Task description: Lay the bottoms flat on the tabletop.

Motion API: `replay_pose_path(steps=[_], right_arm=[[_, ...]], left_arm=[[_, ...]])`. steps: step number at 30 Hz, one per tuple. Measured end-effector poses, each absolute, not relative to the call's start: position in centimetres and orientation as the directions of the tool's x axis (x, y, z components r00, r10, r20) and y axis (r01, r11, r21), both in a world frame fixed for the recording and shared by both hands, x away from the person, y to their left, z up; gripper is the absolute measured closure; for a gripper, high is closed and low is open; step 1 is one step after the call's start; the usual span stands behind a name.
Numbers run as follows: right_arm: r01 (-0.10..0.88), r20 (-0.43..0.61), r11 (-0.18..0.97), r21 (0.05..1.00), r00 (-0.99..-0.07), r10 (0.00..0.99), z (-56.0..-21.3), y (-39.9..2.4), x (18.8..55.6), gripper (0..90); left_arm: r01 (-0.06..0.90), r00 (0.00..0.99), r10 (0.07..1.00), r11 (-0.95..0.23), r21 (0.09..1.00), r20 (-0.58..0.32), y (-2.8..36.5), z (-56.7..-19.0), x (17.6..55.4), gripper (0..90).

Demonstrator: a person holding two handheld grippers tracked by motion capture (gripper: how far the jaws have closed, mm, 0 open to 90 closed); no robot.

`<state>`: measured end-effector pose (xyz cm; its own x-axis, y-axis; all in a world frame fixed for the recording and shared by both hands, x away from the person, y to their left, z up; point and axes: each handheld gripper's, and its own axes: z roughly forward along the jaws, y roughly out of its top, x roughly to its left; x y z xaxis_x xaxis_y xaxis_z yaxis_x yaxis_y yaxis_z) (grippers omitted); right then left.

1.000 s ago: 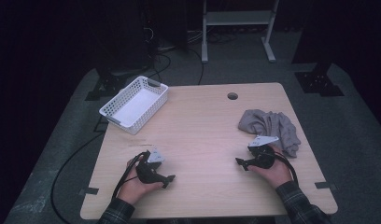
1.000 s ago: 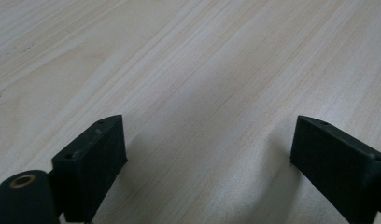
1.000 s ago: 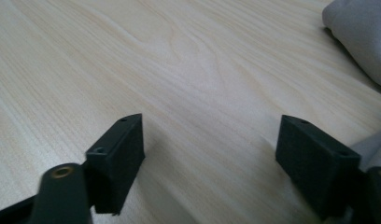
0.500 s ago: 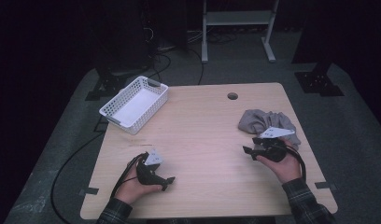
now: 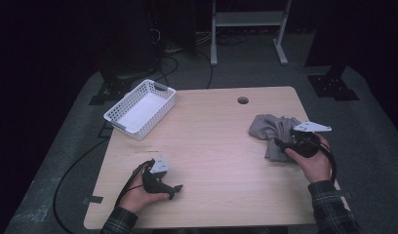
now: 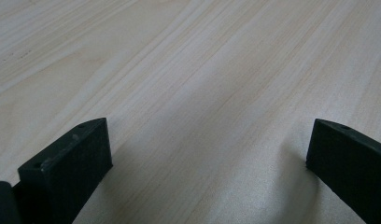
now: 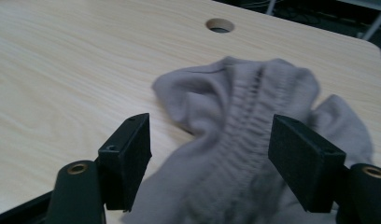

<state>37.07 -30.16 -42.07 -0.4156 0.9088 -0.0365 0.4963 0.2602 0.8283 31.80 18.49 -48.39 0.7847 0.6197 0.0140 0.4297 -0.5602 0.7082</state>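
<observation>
One cloth point(image 5: 275, 132), grey and crumpled, lies near the table's point(image 5: 221, 146) right edge, and the coming move turns on how it sits against the right gripper point(image 5: 286, 145): right under and ahead of the jaws. In the right gripper view the cloth point(image 7: 254, 140) runs up between the two black jaws, its ribbed band lying roughly along the line the gripper points. The jaws stand wide and have just been opening; cloth lies between them but the pads do not seem to press on it, so I judge nothing is held. The right hand point(image 5: 311, 163) is by far the nearer one. The left gripper point(image 5: 173, 189) rests on bare wood near the table's front left, well apart from the cloth, jaws fully wide and empty in its own view. A white basket point(image 5: 141, 108) stands at the far left corner, well apart from the cloth, with open tabletop between them. A cable hole point(image 5: 243, 100) sits beyond the cloth. Nothing blocks the right gripper's way down onto the fabric.
</observation>
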Motion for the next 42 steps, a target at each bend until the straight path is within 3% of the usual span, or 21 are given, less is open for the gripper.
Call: replay_pose_path(steps=[12, 15, 21, 25, 27, 35, 42], right_arm=[[0.559, -0.038, 0.247, 0.792, -0.359, 0.933, -44.7, -30.4, 39.6, 24.6], [0.570, -0.050, 0.258, 0.780, -0.355, 0.934, -45.3, -30.2, 40.2, 28.6], [0.593, -0.068, 0.274, 0.757, -0.347, 0.936, -45.8, -30.1, 40.8, 52.8], [0.608, -0.032, 0.249, 0.754, -0.345, 0.938, -45.8, -30.8, 40.8, 69.3], [0.614, 0.014, 0.208, 0.761, -0.337, 0.941, -45.7, -31.3, 40.8, 73.3], [0.579, 0.071, 0.166, 0.798, -0.363, 0.929, -43.7, -31.7, 39.9, 80.9], [0.541, 0.088, 0.177, 0.823, -0.428, 0.899, -42.0, -30.5, 39.1, 81.5]], left_arm=[[0.427, 0.786, 0.619, -0.559, 0.711, 0.014, 18.5, -48.4, 31.8, 0.0], [0.427, 0.786, 0.618, -0.559, 0.710, 0.014, 18.5, -48.4, 31.8, 0.0], [0.427, 0.787, 0.617, -0.560, 0.710, 0.014, 18.5, -48.4, 31.8, 0.0], [0.426, 0.787, 0.616, -0.560, 0.711, 0.015, 18.5, -48.4, 31.8, 0.0], [0.425, 0.787, 0.616, -0.560, 0.711, 0.015, 18.5, -48.4, 31.8, 0.0], [0.425, 0.788, 0.616, -0.561, 0.710, 0.015, 18.5, -48.4, 31.9, 0.0], [0.425, 0.788, 0.615, -0.562, 0.710, 0.015, 18.5, -48.4, 31.9, 0.0]])
